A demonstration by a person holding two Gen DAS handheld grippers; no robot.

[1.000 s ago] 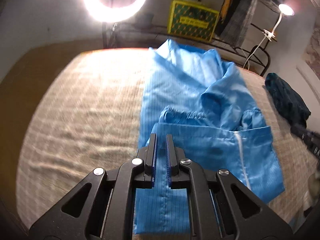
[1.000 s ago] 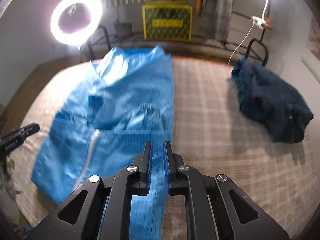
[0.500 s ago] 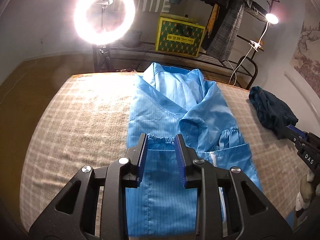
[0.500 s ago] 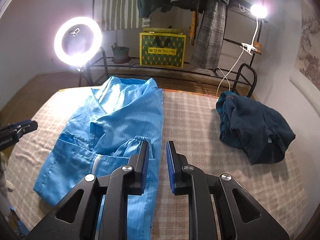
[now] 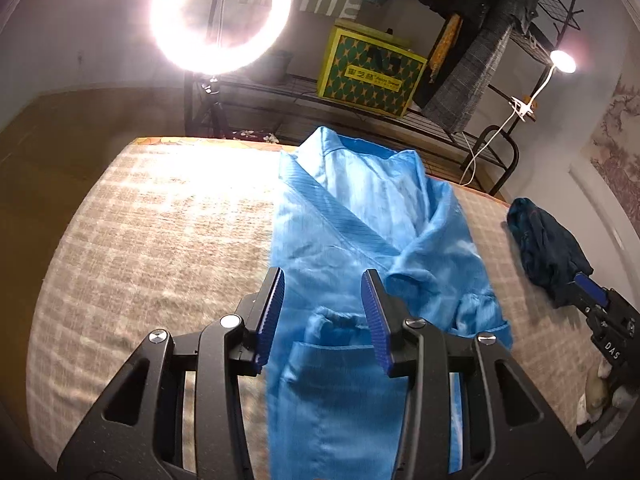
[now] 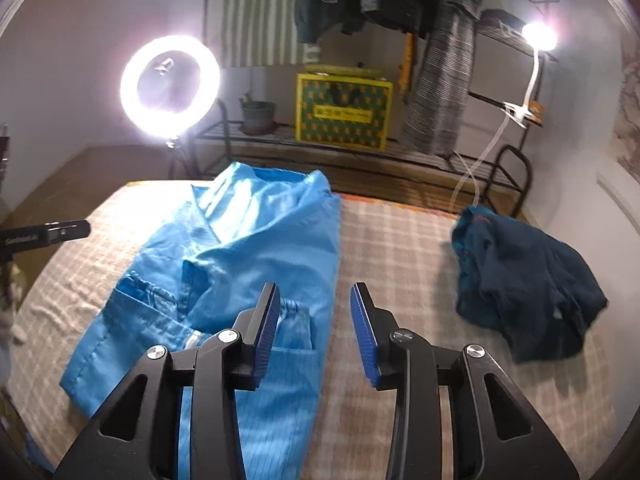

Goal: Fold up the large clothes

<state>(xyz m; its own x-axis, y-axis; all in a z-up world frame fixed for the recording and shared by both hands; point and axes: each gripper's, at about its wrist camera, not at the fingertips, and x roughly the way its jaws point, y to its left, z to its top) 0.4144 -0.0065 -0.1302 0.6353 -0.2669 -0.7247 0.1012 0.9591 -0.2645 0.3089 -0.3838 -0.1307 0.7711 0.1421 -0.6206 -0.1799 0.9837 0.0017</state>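
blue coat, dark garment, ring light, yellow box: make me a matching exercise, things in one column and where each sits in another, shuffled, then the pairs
Things:
1. blue coat
2. dark garment
3. ring light
4. yellow box

Places:
A. on the shelf behind the bed
B. spread flat on the bed, ahead of both open tongs
C. on a stand past the bed's far left corner
D. bunched on the bed's right side

Pairs: 1-B, 2-D, 3-C, 4-A

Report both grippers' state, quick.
Left gripper: open, empty, above the blue garment.
Right gripper: open, empty, over the garment's right edge and the bed cover.
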